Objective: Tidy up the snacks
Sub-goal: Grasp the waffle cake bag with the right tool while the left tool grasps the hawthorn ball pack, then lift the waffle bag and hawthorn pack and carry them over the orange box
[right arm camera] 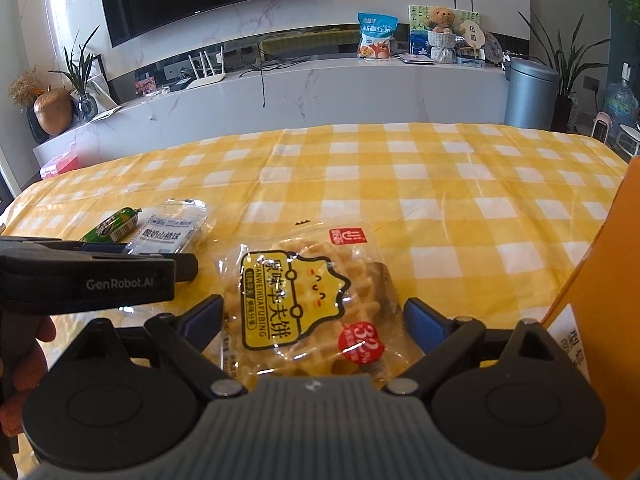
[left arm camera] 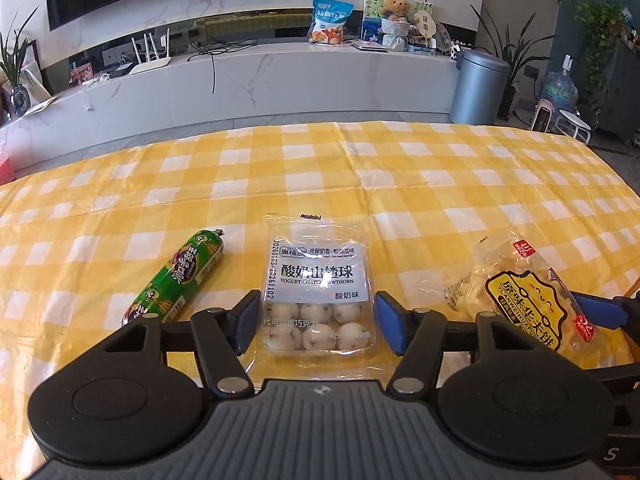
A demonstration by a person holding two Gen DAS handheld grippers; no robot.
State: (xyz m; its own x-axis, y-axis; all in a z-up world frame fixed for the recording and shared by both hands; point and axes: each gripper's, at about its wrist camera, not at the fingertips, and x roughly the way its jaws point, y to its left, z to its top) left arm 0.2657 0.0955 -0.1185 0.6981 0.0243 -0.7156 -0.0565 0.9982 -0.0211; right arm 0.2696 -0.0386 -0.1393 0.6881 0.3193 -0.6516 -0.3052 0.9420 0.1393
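A clear pack of yogurt hawthorn balls [left arm camera: 316, 280] lies flat on the yellow checked tablecloth [left arm camera: 360, 184]. My left gripper [left arm camera: 318, 320] straddles its near half, and both blue pads lie against the tray's sides. A green sausage stick [left arm camera: 176, 280] lies just left of it. To the right is a waffle biscuit packet [right arm camera: 304, 300], which lies between the spread fingers of my right gripper [right arm camera: 314, 318]. Those pads stand at its edges without squeezing it. The packet [left arm camera: 528, 304] also shows at the right of the left wrist view.
An orange box [right arm camera: 600, 280] stands at the table's right edge, close to the right gripper. A hand [right arm camera: 24, 360] holds the left tool. Beyond the table are a marble TV bench [left arm camera: 280, 80] and a grey bin [left arm camera: 476, 88].
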